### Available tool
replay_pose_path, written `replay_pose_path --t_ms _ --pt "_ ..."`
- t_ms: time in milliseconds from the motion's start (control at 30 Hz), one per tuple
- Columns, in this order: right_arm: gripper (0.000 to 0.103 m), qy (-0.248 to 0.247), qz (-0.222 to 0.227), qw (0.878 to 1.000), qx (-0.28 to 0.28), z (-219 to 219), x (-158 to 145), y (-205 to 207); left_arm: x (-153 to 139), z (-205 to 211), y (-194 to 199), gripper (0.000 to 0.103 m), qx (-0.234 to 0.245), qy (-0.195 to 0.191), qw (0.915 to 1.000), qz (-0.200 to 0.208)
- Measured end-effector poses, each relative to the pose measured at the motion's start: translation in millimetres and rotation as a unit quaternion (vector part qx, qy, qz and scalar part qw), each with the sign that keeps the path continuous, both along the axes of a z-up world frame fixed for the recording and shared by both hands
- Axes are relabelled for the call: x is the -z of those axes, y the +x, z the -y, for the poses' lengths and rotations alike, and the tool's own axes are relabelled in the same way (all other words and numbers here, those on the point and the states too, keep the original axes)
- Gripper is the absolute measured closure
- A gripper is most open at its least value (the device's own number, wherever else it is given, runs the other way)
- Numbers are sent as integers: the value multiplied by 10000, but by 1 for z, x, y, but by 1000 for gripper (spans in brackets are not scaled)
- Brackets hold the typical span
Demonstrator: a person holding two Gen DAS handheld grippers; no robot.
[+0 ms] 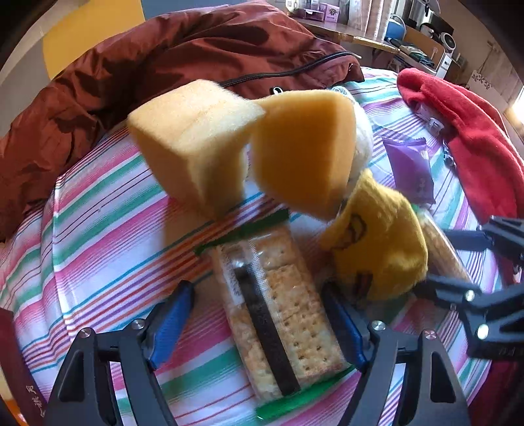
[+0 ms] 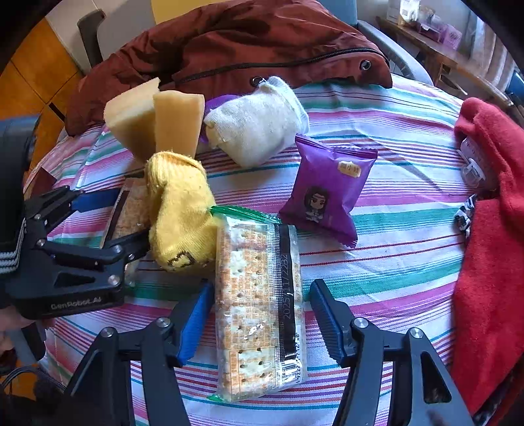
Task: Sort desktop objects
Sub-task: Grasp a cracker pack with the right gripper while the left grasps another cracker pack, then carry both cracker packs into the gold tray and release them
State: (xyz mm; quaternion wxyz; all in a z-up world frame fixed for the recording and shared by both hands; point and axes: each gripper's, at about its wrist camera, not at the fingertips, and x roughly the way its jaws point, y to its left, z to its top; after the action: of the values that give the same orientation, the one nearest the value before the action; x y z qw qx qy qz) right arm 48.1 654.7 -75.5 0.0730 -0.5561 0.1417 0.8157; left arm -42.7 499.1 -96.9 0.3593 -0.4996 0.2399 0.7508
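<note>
Both claws spread, left claw point(image 1: 258, 324) and right claw point(image 2: 258, 321) each straddling a cracker pack point(image 2: 258, 308); light, brittle, slippery wrap; best pinched gently across long edges.

- a round table covered by a white cloth with pink, teal, purple and orange stripes point(image 2: 393, 108) fills the foreground of both views.
- beyond its far edge, panels of glossy yellow-orange wood point(image 2: 36, 68) line the left side, with a pale grey wall section point(image 2: 131, 36) beside them.
- a grey chair back point(image 2: 90, 36) stands upright against that wall.
- a grey curved armrest point(image 2: 393, 49) shows just past the table's far right edge.
- farther right, a long wooden side table point(image 1: 360, 36) carries purple boxes point(image 1: 322, 11), a blue rounded container point(image 1: 394, 28) and a small white fan point(image 1: 447, 41).
- bright daylight falls across the cloth; a glare patch point(image 1: 519, 105) sits at the far right.
</note>
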Motion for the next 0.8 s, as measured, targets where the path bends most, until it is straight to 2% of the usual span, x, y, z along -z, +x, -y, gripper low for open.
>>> replay_pose_path --t_ms 33,133,233,400,567,667,800 --pt "42 52 7 10000 -57 1 0 0 -1 6 2 28 10 30 10000 -55" --pt "60 150 -20 9998 -151 2 -2 2 -5 21 7 41 24 93 9998 -152" --pt "60 159 -33 9998 -88 -9 -6 9 -6 39 9 51 8 188 9997 -162" --pt "60 227 -65 9997 -28 -8 -10 8 -7 62 20 52 -45 282 9990 -343" --pt "60 125 -562 9971 -504 13 -34 19 -12 85 29 52 -326 464 9973 -469" --pt "60 154 -607 9973 -396 24 -30 10 -18 107 36 52 -459 573 9955 -596" --pt "60 170 -675 9973 -253 24 -28 23 -31 123 39 52 -630 720 9928 -716"
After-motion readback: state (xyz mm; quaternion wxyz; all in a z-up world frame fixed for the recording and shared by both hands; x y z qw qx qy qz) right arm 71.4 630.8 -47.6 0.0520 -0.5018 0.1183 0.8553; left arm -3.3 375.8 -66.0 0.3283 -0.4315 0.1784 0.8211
